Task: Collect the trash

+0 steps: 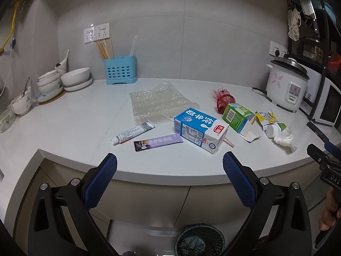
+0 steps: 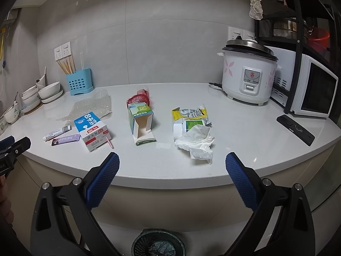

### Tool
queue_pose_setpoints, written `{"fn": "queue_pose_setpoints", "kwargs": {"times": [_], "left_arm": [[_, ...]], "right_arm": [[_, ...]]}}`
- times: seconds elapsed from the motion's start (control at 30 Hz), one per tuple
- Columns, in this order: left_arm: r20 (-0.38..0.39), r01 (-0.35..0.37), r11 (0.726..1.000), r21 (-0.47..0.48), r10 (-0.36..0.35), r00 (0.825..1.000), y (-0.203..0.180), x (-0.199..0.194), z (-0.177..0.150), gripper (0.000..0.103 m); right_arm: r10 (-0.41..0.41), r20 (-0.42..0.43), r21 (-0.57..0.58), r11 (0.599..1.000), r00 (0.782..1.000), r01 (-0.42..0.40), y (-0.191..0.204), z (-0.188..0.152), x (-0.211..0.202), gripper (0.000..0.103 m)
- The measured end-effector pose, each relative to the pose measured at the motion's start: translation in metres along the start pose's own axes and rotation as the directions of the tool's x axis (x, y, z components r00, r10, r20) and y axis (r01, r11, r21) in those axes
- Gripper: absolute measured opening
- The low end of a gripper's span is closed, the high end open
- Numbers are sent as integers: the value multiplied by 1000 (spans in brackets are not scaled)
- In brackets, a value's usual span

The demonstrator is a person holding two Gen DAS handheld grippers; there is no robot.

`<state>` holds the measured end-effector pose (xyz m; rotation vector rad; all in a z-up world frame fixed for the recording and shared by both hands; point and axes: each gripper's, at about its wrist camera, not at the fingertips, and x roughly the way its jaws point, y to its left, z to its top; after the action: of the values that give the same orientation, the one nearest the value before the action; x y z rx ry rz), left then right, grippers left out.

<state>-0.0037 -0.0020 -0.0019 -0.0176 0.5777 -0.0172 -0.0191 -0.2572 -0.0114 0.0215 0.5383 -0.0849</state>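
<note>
Both grippers hover off the front edge of the worktop (image 1: 64, 128) with fingers spread wide and nothing between them: the left gripper (image 1: 170, 163) faces the milk carton (image 1: 199, 128), the right gripper (image 2: 172, 163) faces the crumpled tissue (image 2: 197, 141). The trash lies scattered across the worktop, and a mesh wastebasket (image 2: 157, 243) stands on the floor below. The tissue looks feather-light and soft; pinching its bunched middle should hold it. The carton, lying on its side with a straw at its spout, is probably empty, light and stiff enough to squeeze across its narrow faces. The opened green box (image 2: 140, 119) would crush easily, so grip its closed end. The ointment tube (image 1: 133, 133) and purple sachet (image 1: 157, 143) lie flat and thin, likely slippery, needing a low pinch across their width.
</note>
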Motion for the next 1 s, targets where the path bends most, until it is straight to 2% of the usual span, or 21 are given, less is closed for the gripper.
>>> {"fn": "queue_pose_setpoints", "kwargs": {"times": [1.0], "left_arm": [[-8, 7, 1000, -8, -7, 1000, -1, -1, -2, 97]], "right_arm": [[11, -12, 0, 1000, 1000, -11, 5, -3, 0, 96]]}}
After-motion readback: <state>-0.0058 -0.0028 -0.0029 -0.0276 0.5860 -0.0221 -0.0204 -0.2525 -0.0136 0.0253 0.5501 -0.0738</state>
